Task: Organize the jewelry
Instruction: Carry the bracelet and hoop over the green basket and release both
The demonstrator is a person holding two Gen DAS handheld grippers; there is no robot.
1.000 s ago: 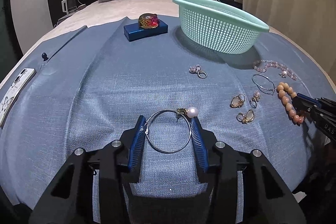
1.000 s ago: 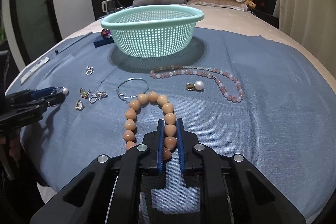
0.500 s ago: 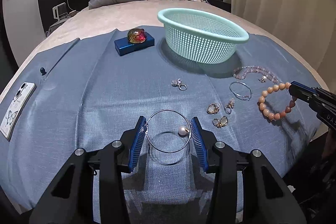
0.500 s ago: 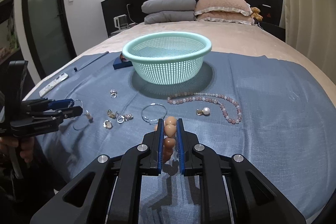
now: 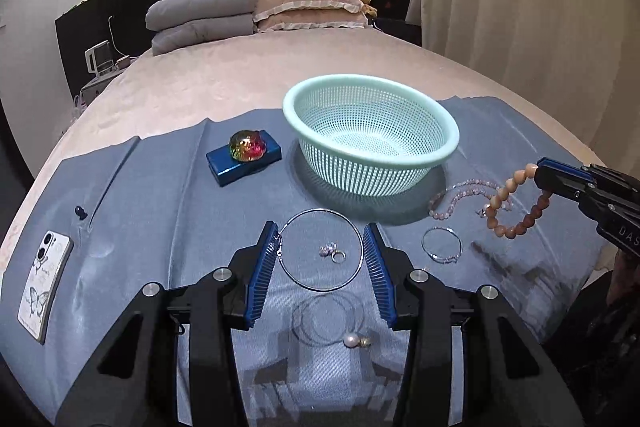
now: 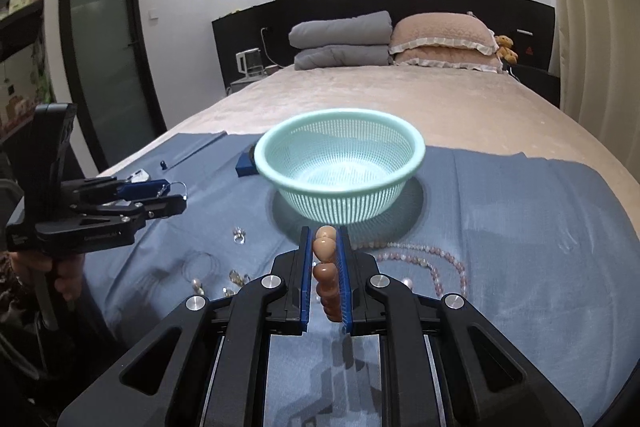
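— So, what has the left claw (image 5: 322, 263) got?
— A thin silver hoop (image 5: 320, 249), spanned between its blue pads (image 5: 262, 269). The jaws stand fairly wide, only as far apart as the hoop is across, and the hoop is lifted clear of the blue cloth (image 5: 160, 211) on the bed. Below it on the cloth lies more wire ring, with a pearl (image 5: 351, 340) and a small gold piece at its edge; whether those hang from the hoop I cannot tell.
— And the right claw (image 6: 325, 251)?
— Nearly closed, pinching a bracelet of peach-coloured beads (image 6: 325, 259). In the left view that bracelet (image 5: 516, 205) hangs in a loop from the claw's tip, in the air, to the right of the basket.
— Where is the basket?
— The mint-green mesh basket (image 5: 370, 99) sits on the cloth ahead of both claws. Nothing shows inside it.
— What lies loose?
— A small ring with stones (image 5: 333, 253), seen through the hoop; a second silver hoop (image 5: 441, 245) to its right; a pink beaded necklace (image 5: 460, 193) beside the basket's foot. Some earrings (image 6: 236, 277) show in the right view, too small to describe.
— Anything else?
— A blue box (image 5: 244, 159) with an iridescent ornament on it left of the basket, and a phone (image 5: 46, 283) at the cloth's left edge.
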